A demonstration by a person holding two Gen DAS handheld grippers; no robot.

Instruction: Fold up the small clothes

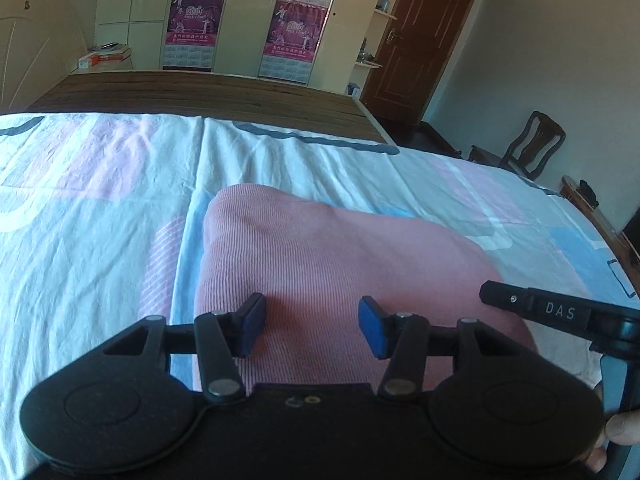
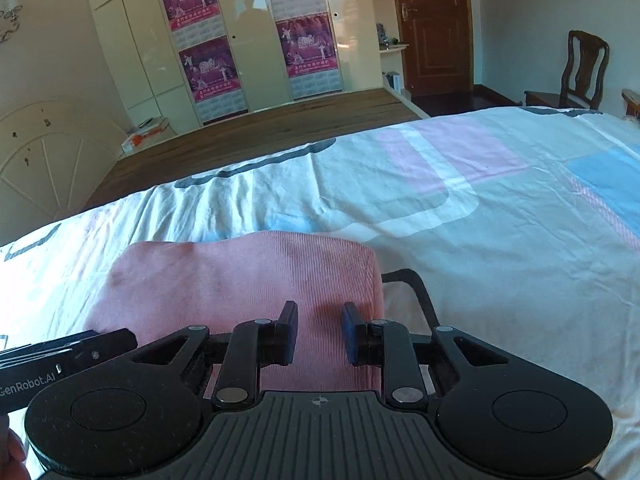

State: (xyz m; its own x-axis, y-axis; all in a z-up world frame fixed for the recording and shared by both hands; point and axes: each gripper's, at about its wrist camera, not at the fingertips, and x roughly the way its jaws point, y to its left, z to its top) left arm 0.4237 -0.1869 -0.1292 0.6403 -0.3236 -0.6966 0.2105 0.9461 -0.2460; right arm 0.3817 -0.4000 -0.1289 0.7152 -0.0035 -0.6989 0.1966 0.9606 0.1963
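Observation:
A pink ribbed garment (image 1: pixel 320 248) lies folded flat on the bed sheet (image 1: pixel 100 200). My left gripper (image 1: pixel 312 326) is open and empty, its blue pads just above the garment's near left part. In the right wrist view the same pink garment (image 2: pixel 240 276) lies ahead. My right gripper (image 2: pixel 319 332) is open with a narrower gap, over the garment's near right corner, holding nothing. Part of the right gripper's body (image 1: pixel 560 312) shows at the right of the left wrist view. Part of the left gripper's body (image 2: pixel 68 354) shows at the left of the right wrist view.
The sheet (image 2: pixel 480 208) is white with pink, blue and grey blocks and is wrinkled. Bare wooden bed boards (image 1: pixel 200 92) lie beyond it. A wardrobe with posters (image 1: pixel 240 20), a brown door (image 1: pixel 420 40) and a wooden chair (image 1: pixel 528 148) stand behind.

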